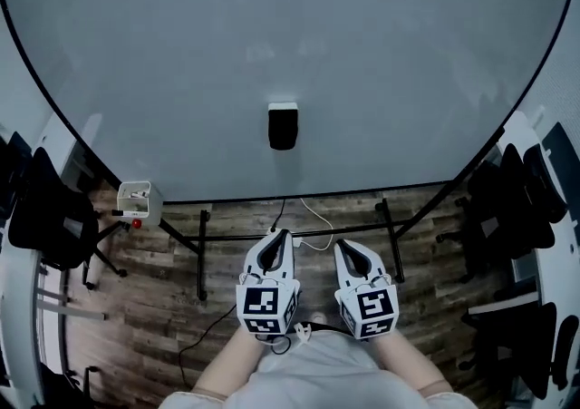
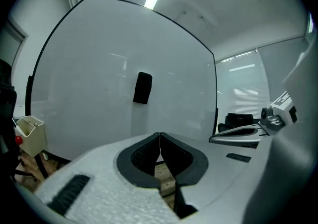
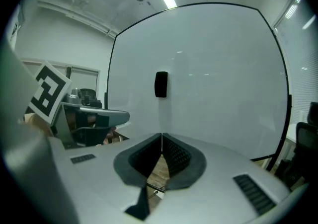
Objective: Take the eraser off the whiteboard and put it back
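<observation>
A black eraser (image 1: 283,126) clings to the large whiteboard (image 1: 181,63), near its lower middle. It also shows in the left gripper view as the eraser (image 2: 143,88) and in the right gripper view as the eraser (image 3: 161,84). Both grippers are held side by side well short of the board, pointing at it. My left gripper (image 1: 278,236) is shut with nothing between its tips. My right gripper (image 1: 345,245) is shut too, and empty. The left gripper (image 2: 159,134) and right gripper (image 3: 161,135) tips meet in their own views.
A small white holder (image 1: 138,201) with markers hangs at the board's lower left. The board stands on a black frame (image 1: 272,235) over wood flooring, with a white cable (image 1: 317,221) trailing below. Black office chairs (image 1: 45,212) sit left, and more chairs (image 1: 517,208) right.
</observation>
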### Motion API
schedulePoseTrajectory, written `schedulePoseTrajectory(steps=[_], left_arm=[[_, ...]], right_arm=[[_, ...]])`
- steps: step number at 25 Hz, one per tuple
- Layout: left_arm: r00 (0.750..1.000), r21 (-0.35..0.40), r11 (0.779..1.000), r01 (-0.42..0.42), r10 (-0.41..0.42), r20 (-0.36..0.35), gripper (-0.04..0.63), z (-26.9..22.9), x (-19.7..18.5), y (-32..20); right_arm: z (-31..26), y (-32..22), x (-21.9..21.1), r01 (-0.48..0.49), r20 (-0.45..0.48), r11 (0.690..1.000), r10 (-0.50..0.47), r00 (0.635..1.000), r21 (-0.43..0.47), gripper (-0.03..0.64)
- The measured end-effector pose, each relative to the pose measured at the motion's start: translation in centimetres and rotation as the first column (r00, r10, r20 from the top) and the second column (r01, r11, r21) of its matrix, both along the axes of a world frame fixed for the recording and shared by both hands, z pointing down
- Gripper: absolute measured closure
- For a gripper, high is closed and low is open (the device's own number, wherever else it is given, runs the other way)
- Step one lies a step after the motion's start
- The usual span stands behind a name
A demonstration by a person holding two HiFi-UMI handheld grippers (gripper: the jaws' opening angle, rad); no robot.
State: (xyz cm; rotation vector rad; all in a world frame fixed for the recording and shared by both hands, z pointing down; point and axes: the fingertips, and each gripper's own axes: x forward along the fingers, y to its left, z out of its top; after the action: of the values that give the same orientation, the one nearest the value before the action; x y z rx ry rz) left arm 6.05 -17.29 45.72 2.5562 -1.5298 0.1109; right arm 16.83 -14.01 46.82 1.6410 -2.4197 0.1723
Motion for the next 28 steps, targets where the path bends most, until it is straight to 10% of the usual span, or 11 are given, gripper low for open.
schedulePoseTrajectory(steps=[14, 18, 28], left_arm=[[0.99, 0.028, 0.99, 0.141, -0.141, -0.008, 0.568, -3.7, 1.2, -7.1], [0.991, 0.003, 0.991, 0.136, -0.136, -0.001, 0.382, -3.5, 1.7, -9.0], [0.975, 0.089, 0.971, 0.221, -0.222, 0.007, 0.295, -8.4, 0.4, -15.0]], right_arm=[[-1.3, -7.1, 0.7, 0.161, 0.071, 0.987, -0.163, 0.984, 0.022, 0.589], [-1.4, -8.4, 0.7, 0.161, 0.068, 0.987, -0.162, 0.984, 0.017, 0.589], [-2.7, -12.0, 2.5, 0.103, 0.068, 0.994, -0.104, 0.992, 0.021, 0.589]])
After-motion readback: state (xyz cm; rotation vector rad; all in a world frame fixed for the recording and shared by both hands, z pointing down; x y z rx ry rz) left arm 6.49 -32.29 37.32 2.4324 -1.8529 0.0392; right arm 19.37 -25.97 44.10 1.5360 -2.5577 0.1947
